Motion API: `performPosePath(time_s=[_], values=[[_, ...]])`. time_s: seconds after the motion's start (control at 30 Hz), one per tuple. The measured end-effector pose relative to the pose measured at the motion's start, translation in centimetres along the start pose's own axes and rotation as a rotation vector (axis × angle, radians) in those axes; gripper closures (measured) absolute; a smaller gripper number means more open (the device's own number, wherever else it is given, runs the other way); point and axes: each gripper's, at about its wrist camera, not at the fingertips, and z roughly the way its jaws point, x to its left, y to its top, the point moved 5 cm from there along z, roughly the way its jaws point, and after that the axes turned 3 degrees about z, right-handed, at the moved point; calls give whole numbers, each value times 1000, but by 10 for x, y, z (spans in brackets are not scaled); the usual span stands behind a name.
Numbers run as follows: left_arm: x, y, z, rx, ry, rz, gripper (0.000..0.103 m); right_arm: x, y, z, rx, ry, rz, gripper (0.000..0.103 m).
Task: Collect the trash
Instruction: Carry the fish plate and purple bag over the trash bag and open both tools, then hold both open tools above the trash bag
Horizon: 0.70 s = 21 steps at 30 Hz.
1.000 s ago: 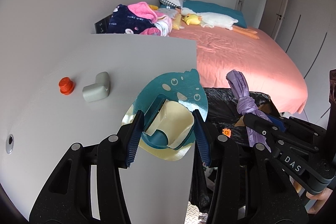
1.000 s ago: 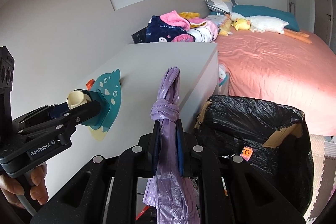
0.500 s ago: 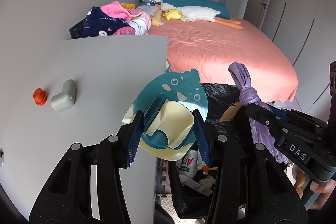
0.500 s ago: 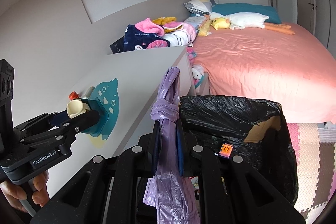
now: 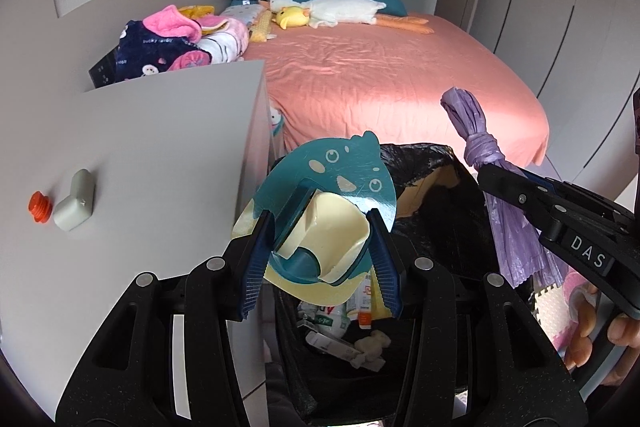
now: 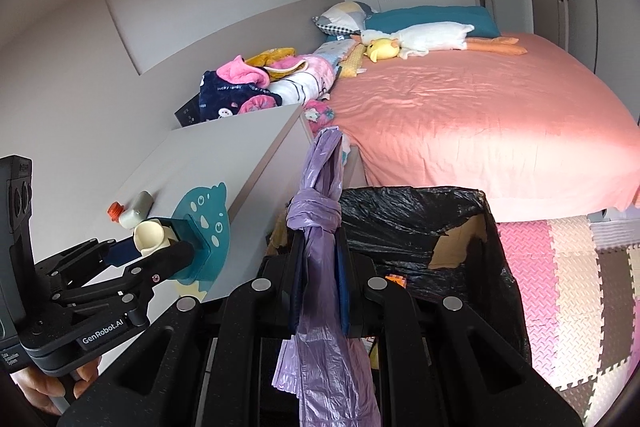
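Note:
My left gripper (image 5: 318,247) is shut on a teal and cream fish-shaped holder (image 5: 332,195), held over the near edge of the black-lined trash bin (image 5: 436,227). In the right wrist view the same holder (image 6: 202,227) shows at the left, in the left gripper (image 6: 160,245). My right gripper (image 6: 320,275) is shut on a knotted purple plastic bag (image 6: 320,215) that hangs down between its fingers, just before the bin (image 6: 420,227). The purple bag (image 5: 480,147) also shows at the right of the left wrist view. Several bits of trash (image 5: 344,327) lie inside the bin.
A white cabinet top (image 5: 140,167) to the left carries an orange cap (image 5: 39,206) and a grey-white block (image 5: 76,201). Behind the bin is a bed with a pink sheet (image 5: 380,75), clothes and plush toys. Pink and brown foam mats (image 6: 560,287) cover the floor at the right.
Both grippers have moved right, off the cabinet top towards the bin. The bin's inside has come into view under the fish holder. Both grips are unchanged.

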Motion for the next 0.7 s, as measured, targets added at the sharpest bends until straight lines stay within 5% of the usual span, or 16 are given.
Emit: performPosePath(time_s=[0.3,0.33,0.37,0.4,0.43,0.7], values=[[-30,-4,18,53,-112,50,56,-34,4,-10,-23,-36,61,88],[-33,-6,20,69,-138,65,50,-37,5,-10,-27,-36,70,84],[-35,-7,21,76,-150,75,24,-40,5,-11,-29,-35,81,61],[-35,-8,22,75,-145,83,8,-44,7,-12,-38,-44,100,23],[-35,-9,21,64,-134,93,6,-49,8,-15,-59,-62,126,14],[-25,-12,17,60,-106,92,6,-62,9,-15,-73,-73,175,14]])
